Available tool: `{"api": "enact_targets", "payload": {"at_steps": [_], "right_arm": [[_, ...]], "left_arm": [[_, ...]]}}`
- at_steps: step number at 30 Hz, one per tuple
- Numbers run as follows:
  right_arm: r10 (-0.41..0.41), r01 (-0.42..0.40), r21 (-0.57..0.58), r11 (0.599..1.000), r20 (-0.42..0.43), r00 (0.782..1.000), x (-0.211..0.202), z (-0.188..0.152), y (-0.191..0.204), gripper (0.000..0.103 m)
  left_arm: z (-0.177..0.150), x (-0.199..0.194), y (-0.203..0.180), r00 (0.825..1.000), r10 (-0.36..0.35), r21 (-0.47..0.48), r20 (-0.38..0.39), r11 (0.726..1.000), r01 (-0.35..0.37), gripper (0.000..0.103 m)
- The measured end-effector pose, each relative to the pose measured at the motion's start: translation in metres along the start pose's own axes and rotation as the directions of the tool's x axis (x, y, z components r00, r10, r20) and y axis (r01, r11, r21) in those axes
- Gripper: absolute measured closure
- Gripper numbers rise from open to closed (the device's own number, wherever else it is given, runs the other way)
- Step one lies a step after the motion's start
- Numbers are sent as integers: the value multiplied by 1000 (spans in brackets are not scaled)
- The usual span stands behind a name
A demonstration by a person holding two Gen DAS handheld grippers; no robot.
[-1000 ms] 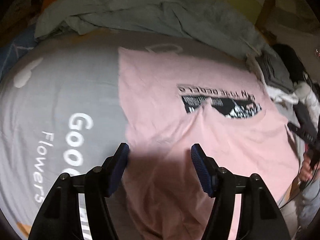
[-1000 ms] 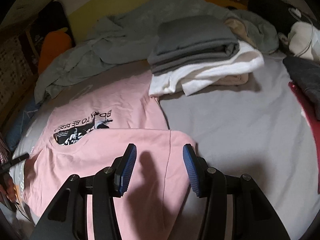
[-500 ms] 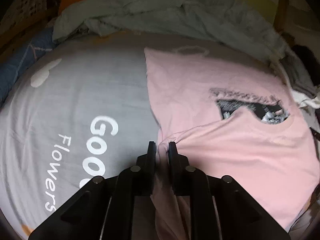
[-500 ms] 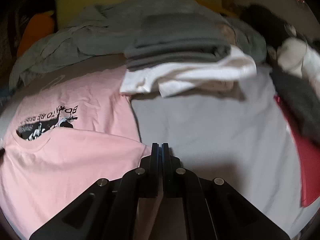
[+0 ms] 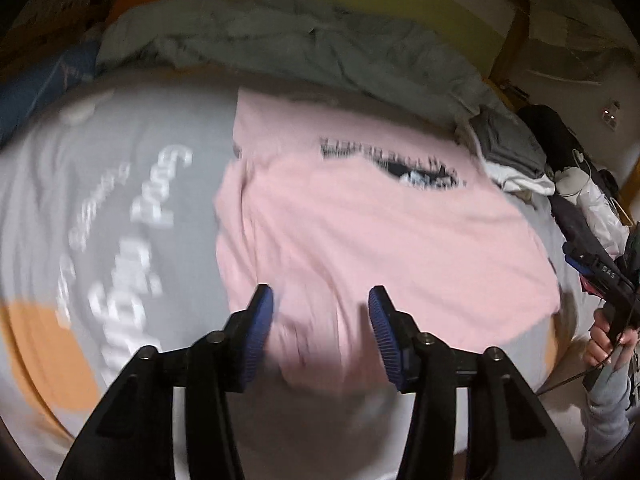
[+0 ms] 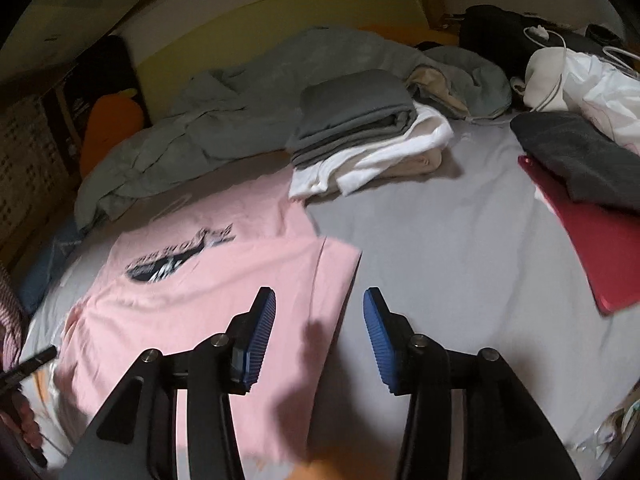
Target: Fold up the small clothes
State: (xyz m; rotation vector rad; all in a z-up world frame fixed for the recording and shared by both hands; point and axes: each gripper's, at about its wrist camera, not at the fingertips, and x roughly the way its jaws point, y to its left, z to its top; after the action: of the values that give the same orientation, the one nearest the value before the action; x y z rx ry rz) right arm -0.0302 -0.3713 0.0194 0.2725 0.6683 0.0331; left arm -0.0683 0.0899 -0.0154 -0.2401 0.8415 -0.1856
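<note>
A pink T-shirt (image 5: 360,232) with a black print lies on the grey bed sheet (image 5: 120,160), its near half folded up over part of the print. My left gripper (image 5: 320,320) hovers over the shirt's near left edge. Its jaws are opening, with pink cloth below the gap and no pad pressing on it. In the right wrist view the shirt (image 6: 220,280) ends at its right fold. My right gripper (image 6: 316,320) hangs above that edge, jaws opening and nothing gripped. Each gripper shows at the edge of the other's view, held by a hand (image 5: 608,340).
A folded grey and white stack (image 6: 360,132) sits behind the shirt. A crumpled grey-green blanket (image 6: 240,112) runs along the back. At the right lie a red flat thing (image 6: 592,236), a dark grey cloth (image 6: 580,152) and white bags with cables (image 6: 580,72).
A second ago both grippers stood open over the shirt. Half a second ago each was shut on its near edge. Now both have let go and drawn back, and the views are blurred.
</note>
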Motion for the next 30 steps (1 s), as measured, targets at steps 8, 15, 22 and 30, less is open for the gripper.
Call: {"api": "enact_targets", "payload": {"at_steps": [8, 15, 22, 30], "right_arm": [[-41, 38, -23, 999, -144, 989, 5, -50, 9, 101], [-136, 132, -41, 990, -117, 984, 2, -57, 9, 101], [-7, 12, 147, 989, -33, 999, -28, -56, -20, 95], [96, -94, 112, 989, -11, 995, -44, -74, 0, 56]], "left_arm": [[-26, -10, 20, 993, 116, -174, 28, 979, -109, 95], [-47, -15, 43, 977, 211, -210, 22, 957, -202, 103], [-51, -35, 28, 993, 68, -209, 101, 977, -46, 103], [-56, -54, -3, 987, -31, -212, 156, 975, 64, 53]]}}
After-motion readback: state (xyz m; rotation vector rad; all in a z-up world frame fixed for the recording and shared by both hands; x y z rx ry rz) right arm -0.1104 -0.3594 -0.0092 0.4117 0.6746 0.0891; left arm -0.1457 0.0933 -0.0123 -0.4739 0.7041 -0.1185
